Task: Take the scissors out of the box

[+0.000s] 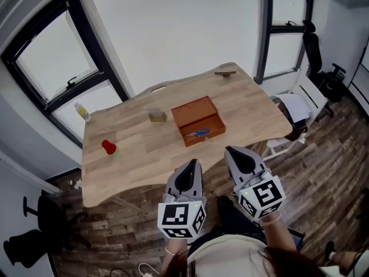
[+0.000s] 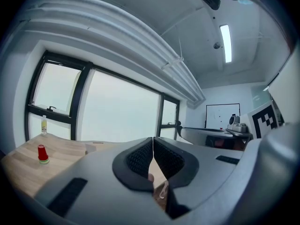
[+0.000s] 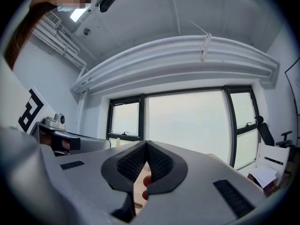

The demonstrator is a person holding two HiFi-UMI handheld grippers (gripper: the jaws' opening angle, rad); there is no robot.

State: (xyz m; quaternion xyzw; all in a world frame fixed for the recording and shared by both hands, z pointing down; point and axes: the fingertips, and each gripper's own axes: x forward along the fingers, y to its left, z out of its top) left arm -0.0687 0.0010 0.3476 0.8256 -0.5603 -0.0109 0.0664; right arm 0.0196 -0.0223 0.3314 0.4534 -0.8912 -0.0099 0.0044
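An open brown wooden box (image 1: 198, 121) lies near the middle of the table (image 1: 132, 149). Blue-handled scissors (image 1: 199, 133) rest flat in its near half. Both grippers hover side by side off the table's near edge, short of the box. My left gripper (image 1: 192, 163) is shut with nothing in it; in its own view the left gripper (image 2: 153, 139) shows its pads meeting. My right gripper (image 1: 228, 149) is shut and empty too, and the right gripper (image 3: 146, 143) has its tips together in its own view.
A red cup (image 1: 109, 147) stands at the table's left, a small tan block (image 1: 157, 116) left of the box, a bottle (image 1: 83, 113) at the far left corner, a dark object (image 1: 225, 73) at the far edge. White chairs (image 1: 300, 111) stand right of the table.
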